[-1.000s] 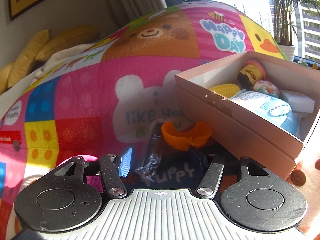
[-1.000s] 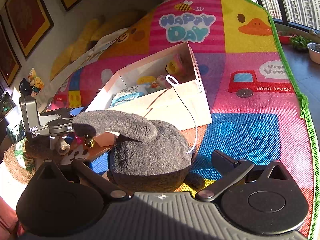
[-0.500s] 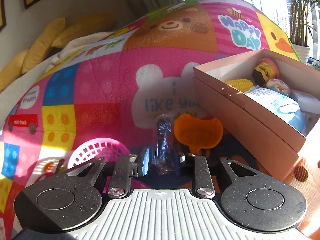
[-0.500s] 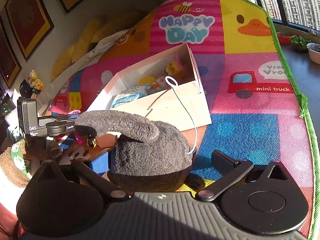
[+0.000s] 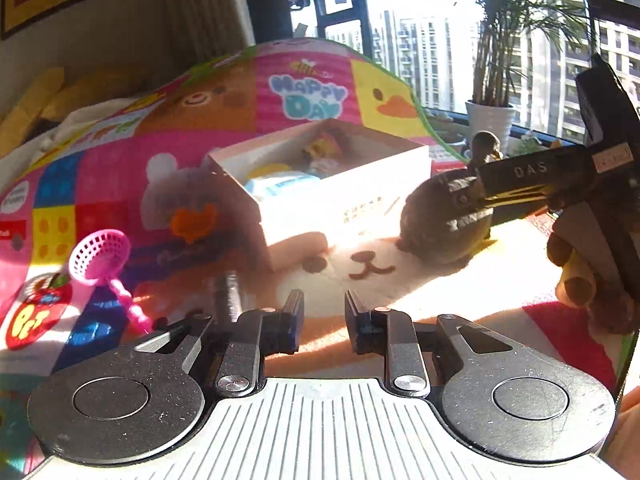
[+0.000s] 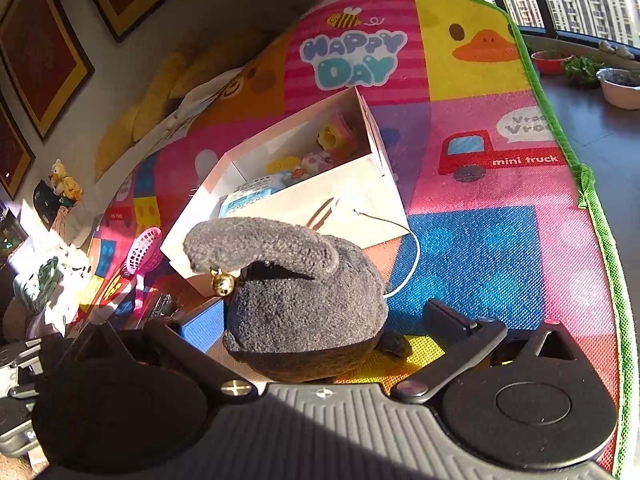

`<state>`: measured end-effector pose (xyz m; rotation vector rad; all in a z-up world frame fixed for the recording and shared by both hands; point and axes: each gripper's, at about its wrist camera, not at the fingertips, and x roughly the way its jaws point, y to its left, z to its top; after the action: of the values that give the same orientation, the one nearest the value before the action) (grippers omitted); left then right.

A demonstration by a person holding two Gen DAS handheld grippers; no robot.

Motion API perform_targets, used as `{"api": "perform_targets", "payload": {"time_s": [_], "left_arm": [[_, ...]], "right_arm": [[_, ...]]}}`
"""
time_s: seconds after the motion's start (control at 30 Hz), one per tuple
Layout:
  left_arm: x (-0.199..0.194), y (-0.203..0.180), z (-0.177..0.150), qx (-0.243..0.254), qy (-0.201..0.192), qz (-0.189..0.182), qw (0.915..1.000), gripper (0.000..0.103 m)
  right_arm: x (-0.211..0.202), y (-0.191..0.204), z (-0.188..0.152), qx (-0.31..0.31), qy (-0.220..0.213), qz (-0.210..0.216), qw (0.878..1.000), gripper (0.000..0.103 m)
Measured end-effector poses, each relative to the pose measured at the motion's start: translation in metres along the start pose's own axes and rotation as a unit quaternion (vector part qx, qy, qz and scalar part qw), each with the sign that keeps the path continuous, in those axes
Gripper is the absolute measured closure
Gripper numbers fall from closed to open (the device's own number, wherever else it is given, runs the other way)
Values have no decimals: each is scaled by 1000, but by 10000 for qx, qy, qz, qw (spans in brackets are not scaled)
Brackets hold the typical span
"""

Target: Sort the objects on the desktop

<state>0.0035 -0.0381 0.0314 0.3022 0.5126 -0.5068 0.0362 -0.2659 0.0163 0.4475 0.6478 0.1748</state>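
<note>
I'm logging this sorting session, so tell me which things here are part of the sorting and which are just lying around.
Part of the job:
- grey plush toy, in the right gripper
- white box
- pink scoop
- orange toy
- left gripper, shut and empty

Just lying about:
- play mat
- potted plant
- yellow cushions

A box (image 6: pixel 280 200) sits mid-mat (image 6: pixel 480 240), holding small toys (image 6: pixel 316 160). Before its near wall lies a plush toy (image 6: pixel 304 304). Off its left corner, a scoop (image 5: pixel 100 256) lies toward the mat's left edge.
</note>
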Motion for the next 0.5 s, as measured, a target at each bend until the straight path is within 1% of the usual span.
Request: {"api": "perform_targets", "payload": {"time_s": [0.03,0.07,0.13,0.2,0.27,0.3,0.33,0.4,0.47,0.5], "left_arm": [[-1,-4,-1,70,-28,84,9999,69],[0,-3,0,83,-59,242,9997,53],[3,8,3,-27,-72,672,9977,38],[13,27,5,-283,74,1073,9938,38],[24,44,5,-571,237,1230,9905,39],[30,53,5,-729,318,1212,9894,40],[34,57,4,-841,340,1113,9896,41],[39,58,5,-936,342,900,9909,41],[47,52,6,-840,350,885,9919,41],[52,47,7,-733,357,927,9924,43]], "right_arm": [[-1,0,-1,-21,-5,-5,10000,0],[-1,1,-2,-43,-9,-17,10000,0],[0,4,-3,-111,-12,-69,9999,0],[1,7,-5,-227,-11,-161,9996,0],[2,10,-6,-317,-13,-228,9992,0],[2,10,-6,-333,-13,-240,9992,0],[3,10,-6,-332,-17,-238,9992,0],[2,9,-7,-295,-55,-221,9993,0],[1,8,-7,-253,-92,-196,9994,0],[1,7,-7,-212,-103,-182,9996,0]]}}
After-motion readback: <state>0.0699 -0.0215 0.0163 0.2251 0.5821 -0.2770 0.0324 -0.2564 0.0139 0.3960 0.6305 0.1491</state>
